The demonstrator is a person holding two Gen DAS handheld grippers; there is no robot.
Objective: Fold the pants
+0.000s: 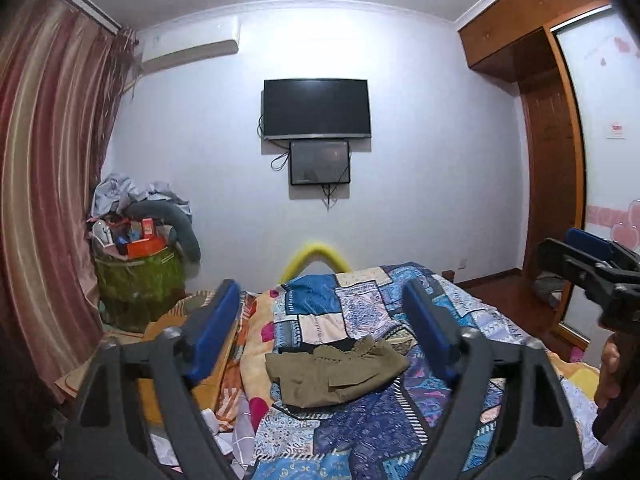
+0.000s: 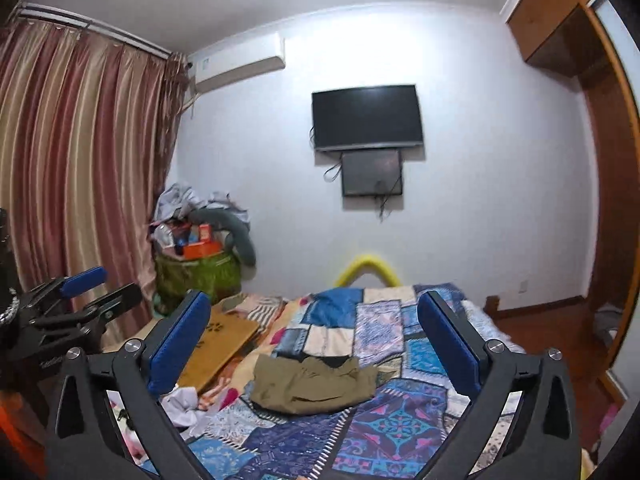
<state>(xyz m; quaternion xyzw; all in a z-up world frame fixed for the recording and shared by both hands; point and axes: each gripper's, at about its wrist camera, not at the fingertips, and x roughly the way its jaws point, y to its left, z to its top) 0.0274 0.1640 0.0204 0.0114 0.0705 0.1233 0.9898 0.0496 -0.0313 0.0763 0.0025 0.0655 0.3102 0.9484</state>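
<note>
Olive-green pants (image 1: 334, 376) lie folded in a compact bundle on the patchwork bedspread (image 1: 360, 432), with a dark garment edge showing behind them. They also show in the right wrist view (image 2: 312, 386). My left gripper (image 1: 322, 320) is open and empty, held above and in front of the pants. My right gripper (image 2: 312, 332) is open and empty, also raised above the pants. The right gripper shows at the right edge of the left wrist view (image 1: 588, 256). The left gripper shows at the left edge of the right wrist view (image 2: 92, 288).
The bed carries a patchwork bedspread (image 2: 380, 432), an orange blanket (image 1: 224, 360) and a wooden board (image 2: 218, 344) on its left. A green basket (image 1: 138, 276) piled with things stands by striped curtains (image 1: 48, 160). A TV (image 1: 316, 108) hangs ahead; a wooden wardrobe (image 1: 556, 184) is right.
</note>
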